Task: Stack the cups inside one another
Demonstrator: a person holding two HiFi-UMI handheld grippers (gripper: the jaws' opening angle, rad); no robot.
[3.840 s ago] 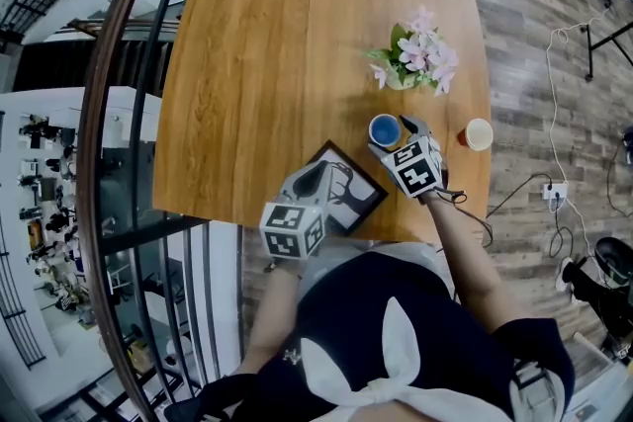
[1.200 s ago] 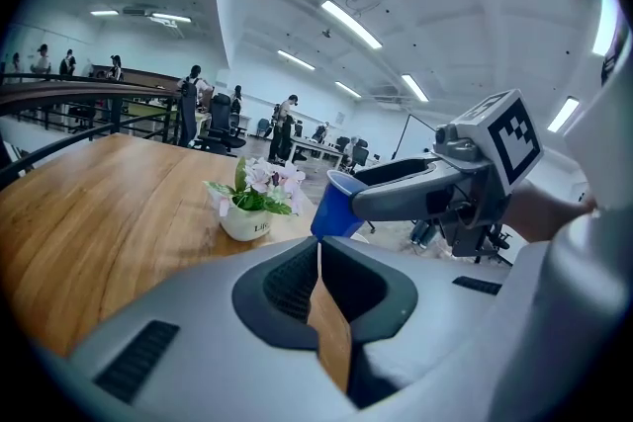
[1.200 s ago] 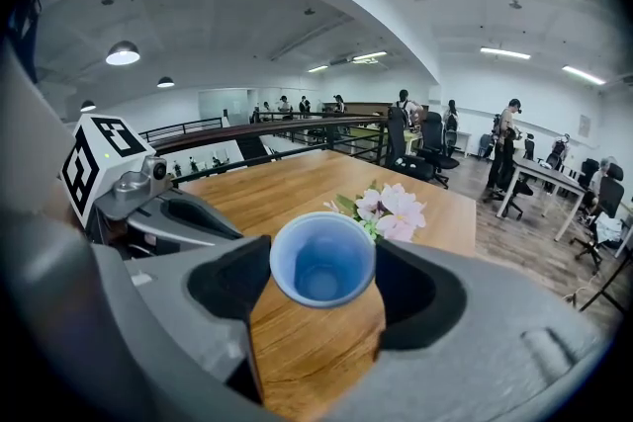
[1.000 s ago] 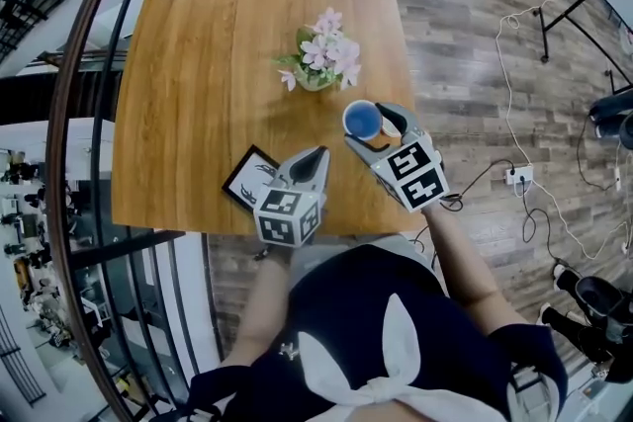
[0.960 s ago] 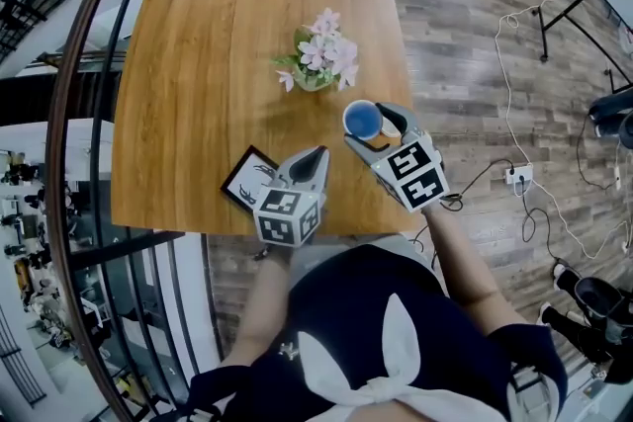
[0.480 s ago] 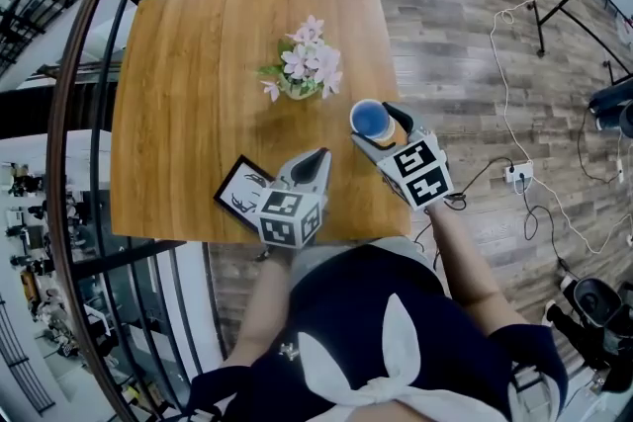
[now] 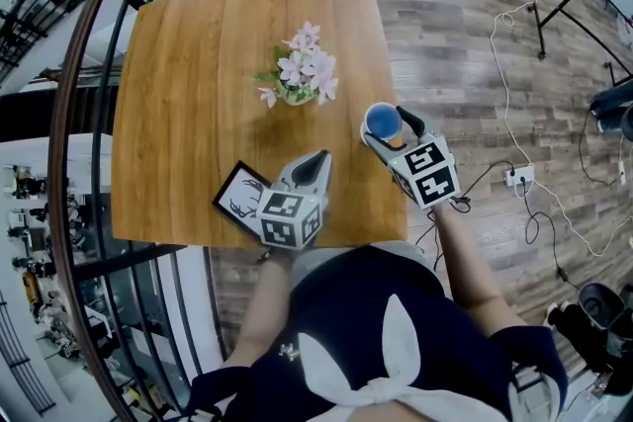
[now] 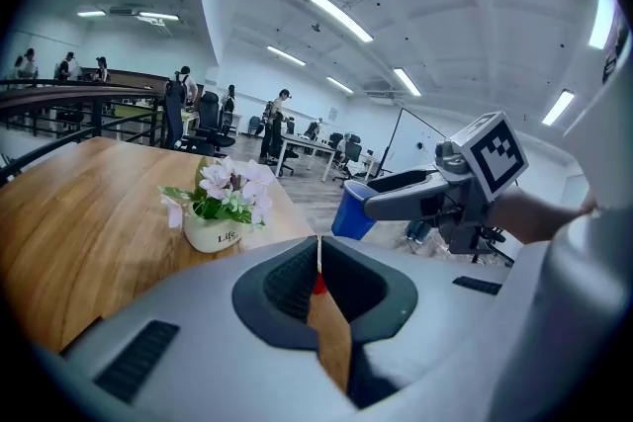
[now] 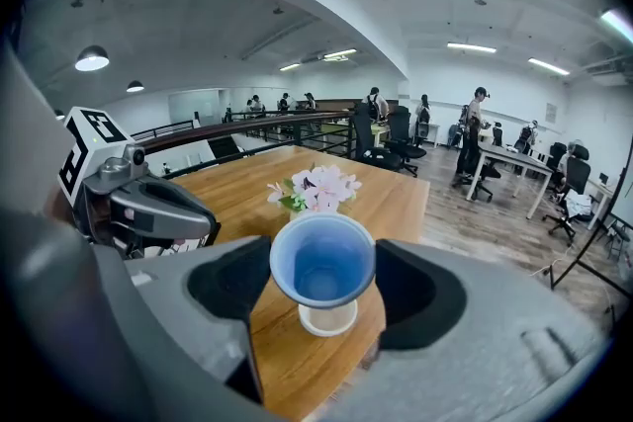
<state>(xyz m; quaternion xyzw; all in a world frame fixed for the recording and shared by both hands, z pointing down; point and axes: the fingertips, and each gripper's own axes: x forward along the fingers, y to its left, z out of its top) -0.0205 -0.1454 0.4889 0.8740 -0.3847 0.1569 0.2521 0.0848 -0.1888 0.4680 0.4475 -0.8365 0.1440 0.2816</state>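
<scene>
The right gripper (image 9: pixel 323 264) has its two fingers (image 9: pixel 229 290) clamped on the blue cup (image 9: pixel 323 257), one pad on each side just under the rim, and the cup sits upright with its mouth open to the camera. Directly beneath it, there's the cream cup (image 9: pixel 327 317), standing on the wood, its rim peeking out from under the blue base. Whether the two are touching can't be told from here.

From the head view, that same right gripper (image 7: pixel 389 126) carries the blue cup (image 7: pixel 383 122) near the right edge of the table (image 7: pixel 198 64), and the cream cup is hidden beneath it.

Over to the left gripper (image 8: pixel 318 247): its fingers are pressed together with nothing gripped, only a thin line showing where they meet. It hangs above the near edge of the table, nose pointing toward the middle, as the left gripper (image 7: pixel 317 159) shows from above. Its camera catches the blue cup (image 8: pixel 351 210) in the other gripper's grasp off to the right.

Further out, a small white pot of pink flowers (image 7: pixel 297 76) stands near the table's centre, well beyond both grippers. A black-framed picture (image 7: pixel 240 200) lies flat by the near edge, just left of the left gripper. Beyond the table runs wood-plank flooring (image 7: pixel 465 44) with a cable (image 7: pixel 514 25) trailing across it.
</scene>
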